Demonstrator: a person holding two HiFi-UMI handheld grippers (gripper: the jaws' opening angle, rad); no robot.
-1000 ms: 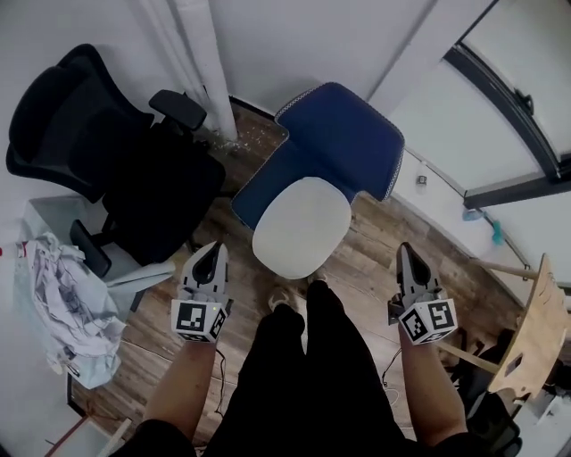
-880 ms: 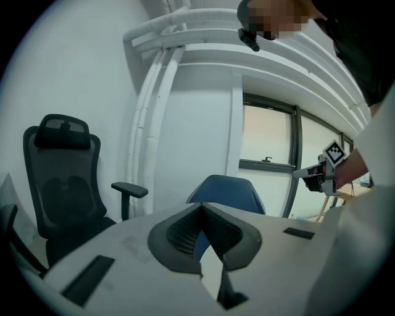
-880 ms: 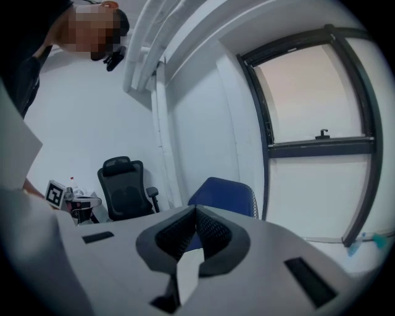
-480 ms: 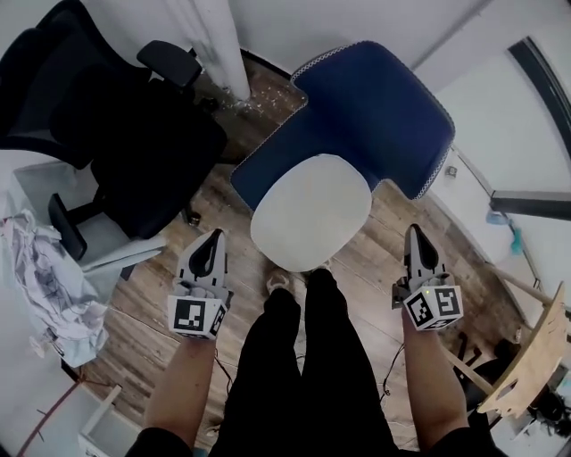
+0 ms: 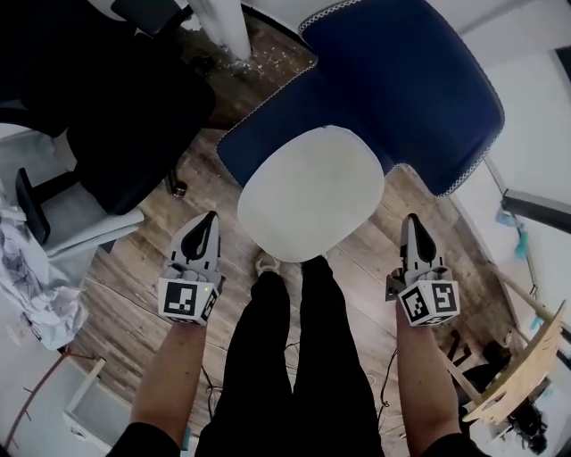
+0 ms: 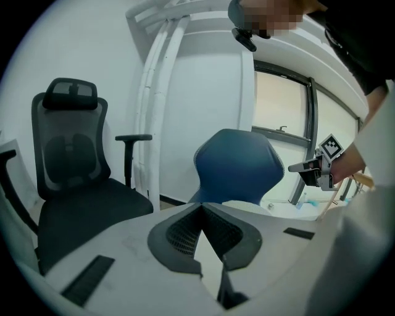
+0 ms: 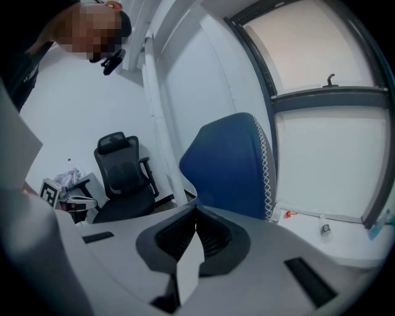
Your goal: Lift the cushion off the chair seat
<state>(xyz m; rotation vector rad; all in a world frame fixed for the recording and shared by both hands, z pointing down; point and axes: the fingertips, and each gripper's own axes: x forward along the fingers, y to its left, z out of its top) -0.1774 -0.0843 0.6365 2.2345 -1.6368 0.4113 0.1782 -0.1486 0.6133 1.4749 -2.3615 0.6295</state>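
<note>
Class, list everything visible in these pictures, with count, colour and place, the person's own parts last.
cushion: one, white, on the blue chair's seat
blue chair: one, blue, near the wall
office chair: one, black, left of the blue chair
pipes: a few, white, between the chairs
crumpled cloth: one heap, white, far left
legs: two, black trousers, before the cushion
left gripper: one, grey, shut, left of cushion
right gripper: one, grey, shut, right of cushion

Closed left claw [image 6: 200,207] before blue chair [image 6: 237,163], black chair [image 6: 69,163] alongside

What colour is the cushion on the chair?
White, the cushion on the blue chair; clearest in the head view.
</note>
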